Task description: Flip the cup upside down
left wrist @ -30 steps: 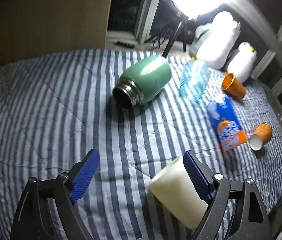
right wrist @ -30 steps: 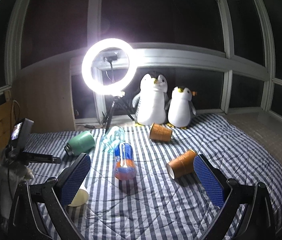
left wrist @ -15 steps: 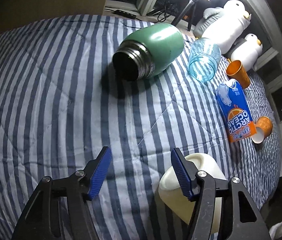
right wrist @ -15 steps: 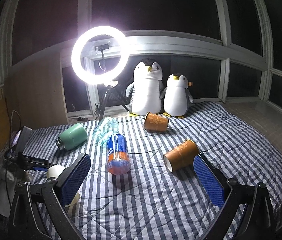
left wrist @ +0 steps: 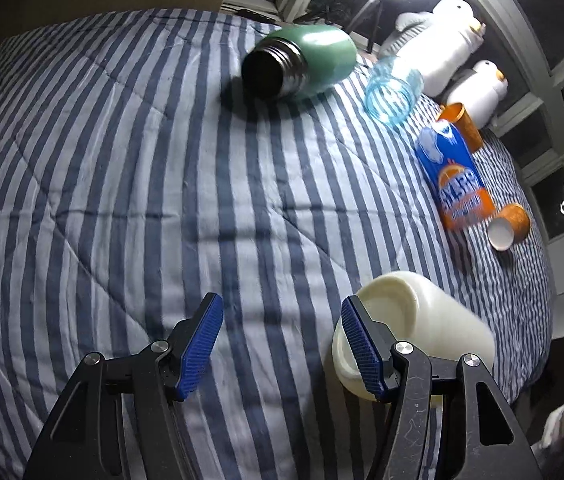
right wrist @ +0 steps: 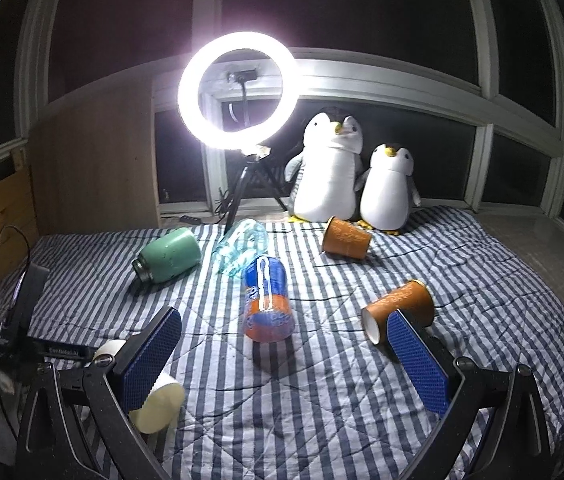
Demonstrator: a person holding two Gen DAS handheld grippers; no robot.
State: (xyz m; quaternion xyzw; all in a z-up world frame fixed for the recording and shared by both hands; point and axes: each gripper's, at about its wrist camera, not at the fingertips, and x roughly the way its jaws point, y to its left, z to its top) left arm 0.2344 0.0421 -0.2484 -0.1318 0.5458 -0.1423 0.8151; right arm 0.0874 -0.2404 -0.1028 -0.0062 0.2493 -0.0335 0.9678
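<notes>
A cream cup (left wrist: 422,328) is tilted near the bed's front right, its recessed base facing me. My left gripper (left wrist: 282,344) is open; its right finger (left wrist: 362,350) lies against the cup's rim, with the cup outside the jaws. In the right wrist view the same cup (right wrist: 158,404) shows behind my left finger pad (right wrist: 150,360). My right gripper (right wrist: 286,360) is open and empty above the bed. Two orange paper cups (right wrist: 398,312) (right wrist: 346,238) lie on their sides.
On the striped bedspread (left wrist: 122,200) lie a green flask (left wrist: 302,64), a clear blue cup (left wrist: 390,92) and a blue-orange can (left wrist: 454,176). Two plush penguins (right wrist: 330,176) and a ring light (right wrist: 238,88) stand at the window. The bed edge is at right.
The left gripper has narrowed and tipped further downward over the bed. The cream cup has turned, its base now showing beside the right finger. The right gripper's view shifted slightly.
</notes>
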